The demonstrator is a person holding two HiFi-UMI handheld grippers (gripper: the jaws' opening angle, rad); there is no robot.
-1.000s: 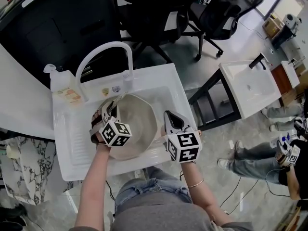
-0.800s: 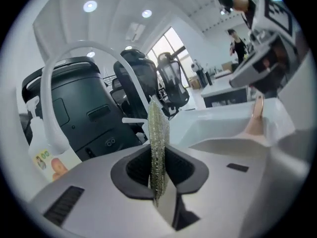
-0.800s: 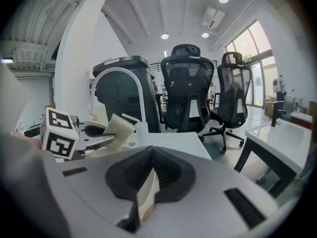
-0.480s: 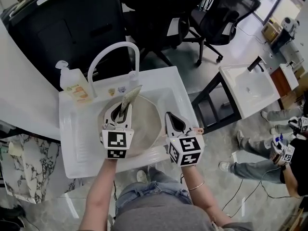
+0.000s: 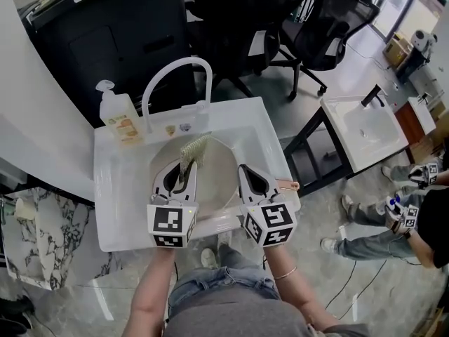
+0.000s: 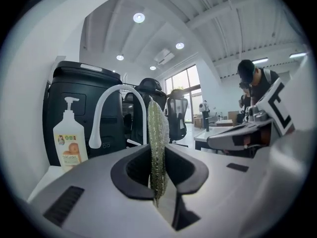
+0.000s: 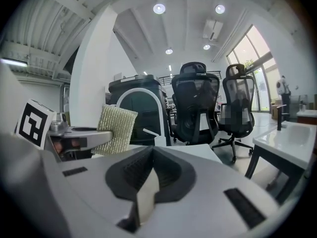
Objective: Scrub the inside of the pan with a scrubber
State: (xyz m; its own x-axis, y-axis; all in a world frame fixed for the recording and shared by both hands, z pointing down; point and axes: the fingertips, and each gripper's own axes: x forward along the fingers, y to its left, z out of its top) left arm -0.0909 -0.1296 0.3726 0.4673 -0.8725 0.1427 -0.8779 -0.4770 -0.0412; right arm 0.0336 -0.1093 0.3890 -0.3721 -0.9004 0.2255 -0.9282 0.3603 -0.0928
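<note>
The left gripper (image 5: 181, 170) is pinching the scrubber (image 5: 194, 149), which stands thin and straight between its jaws, over the far side of the pan (image 5: 219, 170) and near the end of the tap (image 5: 175, 72). The right gripper (image 5: 248, 170) has its jaws pressed together at the pan's right edge, beside the handle (image 5: 287, 184), and some bare pan shows between the two grippers. The pan sits in the sink (image 5: 119, 234), close to its walls, with the soap bottle (image 5: 119, 121) on the back left corner.
</note>
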